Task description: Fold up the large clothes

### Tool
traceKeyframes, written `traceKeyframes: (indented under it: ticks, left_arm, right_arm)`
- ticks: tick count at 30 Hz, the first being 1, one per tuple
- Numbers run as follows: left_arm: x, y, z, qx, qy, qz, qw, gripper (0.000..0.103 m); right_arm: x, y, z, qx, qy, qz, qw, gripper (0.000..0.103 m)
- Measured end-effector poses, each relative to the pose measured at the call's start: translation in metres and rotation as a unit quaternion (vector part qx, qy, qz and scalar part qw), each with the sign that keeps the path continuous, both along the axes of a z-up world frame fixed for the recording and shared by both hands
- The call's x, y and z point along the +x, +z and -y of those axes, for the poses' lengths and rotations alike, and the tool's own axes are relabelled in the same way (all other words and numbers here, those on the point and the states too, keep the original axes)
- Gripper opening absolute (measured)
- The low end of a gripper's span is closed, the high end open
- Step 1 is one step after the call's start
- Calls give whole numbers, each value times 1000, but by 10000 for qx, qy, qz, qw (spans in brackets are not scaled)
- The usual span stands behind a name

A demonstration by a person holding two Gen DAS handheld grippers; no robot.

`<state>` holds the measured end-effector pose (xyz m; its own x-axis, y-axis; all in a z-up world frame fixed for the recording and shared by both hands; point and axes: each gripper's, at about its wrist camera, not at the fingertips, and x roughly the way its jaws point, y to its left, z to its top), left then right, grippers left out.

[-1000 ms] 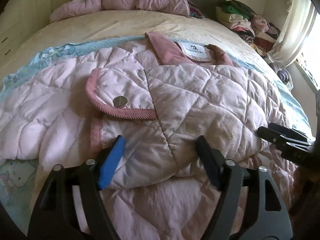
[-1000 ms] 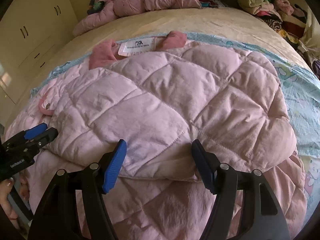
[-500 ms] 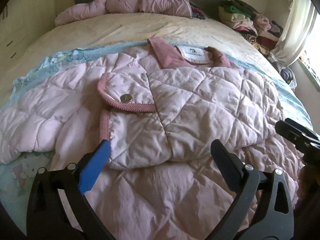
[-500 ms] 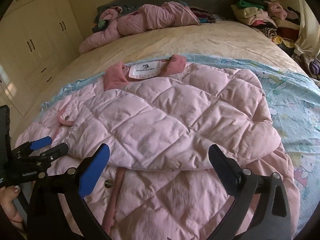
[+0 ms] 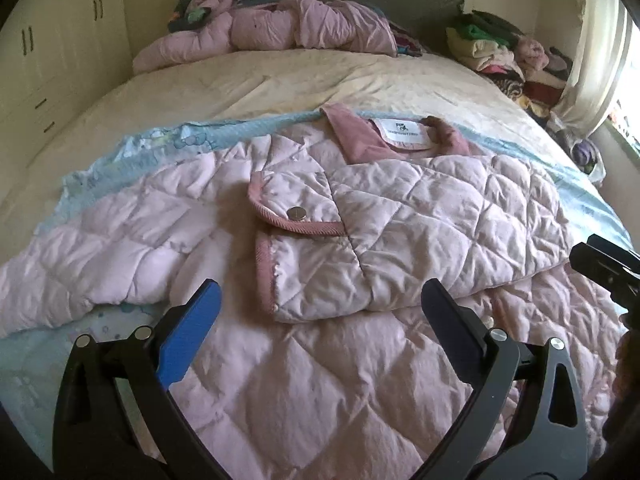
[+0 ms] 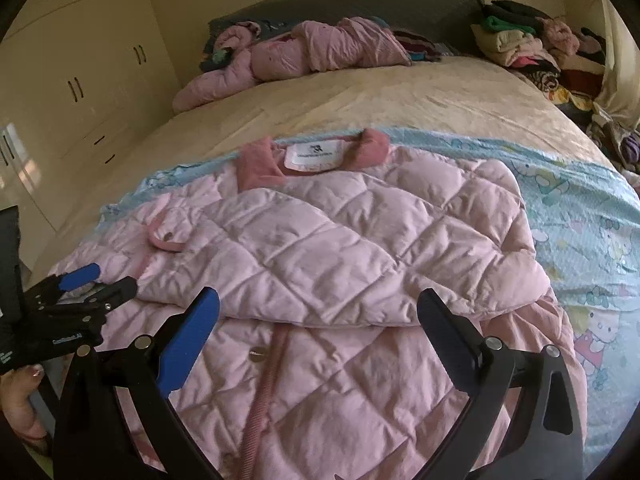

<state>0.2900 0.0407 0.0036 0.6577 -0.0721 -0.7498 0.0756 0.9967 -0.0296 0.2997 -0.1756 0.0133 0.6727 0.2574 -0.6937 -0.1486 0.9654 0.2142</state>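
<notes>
A pink quilted jacket [image 5: 420, 220] lies spread on the bed, collar and white label at the far side. One sleeve is folded across its front, cuff with a metal snap [image 5: 297, 213] on top. It also shows in the right wrist view [image 6: 328, 248]. My left gripper [image 5: 318, 304] is open and empty above the jacket's lower part. My right gripper [image 6: 318, 312] is open and empty over the lower front, near the snap placket [image 6: 256, 356]. Each gripper shows at the edge of the other's view.
A light blue cartoon sheet [image 6: 592, 240] lies under the jacket on a cream bedspread [image 5: 280, 84]. Another crumpled pink garment [image 5: 280, 28] lies by the headboard. A pile of clothes [image 6: 532, 48] is at the far right. Wardrobes [image 6: 80, 80] stand left.
Both grippers have opened wider and drawn back from the folded sleeve, which now lies flat across the jacket front. Both views show more of the bed.
</notes>
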Motion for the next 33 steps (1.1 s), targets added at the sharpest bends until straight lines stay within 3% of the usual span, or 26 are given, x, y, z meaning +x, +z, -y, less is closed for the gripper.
traceKeyframes:
  ticks: [12, 21, 33]
  left_arm:
    - [-11, 19, -31, 163, 448, 254, 9985, 94]
    - [-15, 26, -76, 65, 916, 285, 9954, 94]
    - [-25, 29, -162, -193, 2030, 267, 9786, 94]
  right_arm:
    - [-13, 38, -35, -85, 146, 337, 9993, 99]
    - [-15, 68, -70, 4, 260, 555, 9981, 99]
    - [-5, 97, -133, 14, 665, 832, 9943, 99]
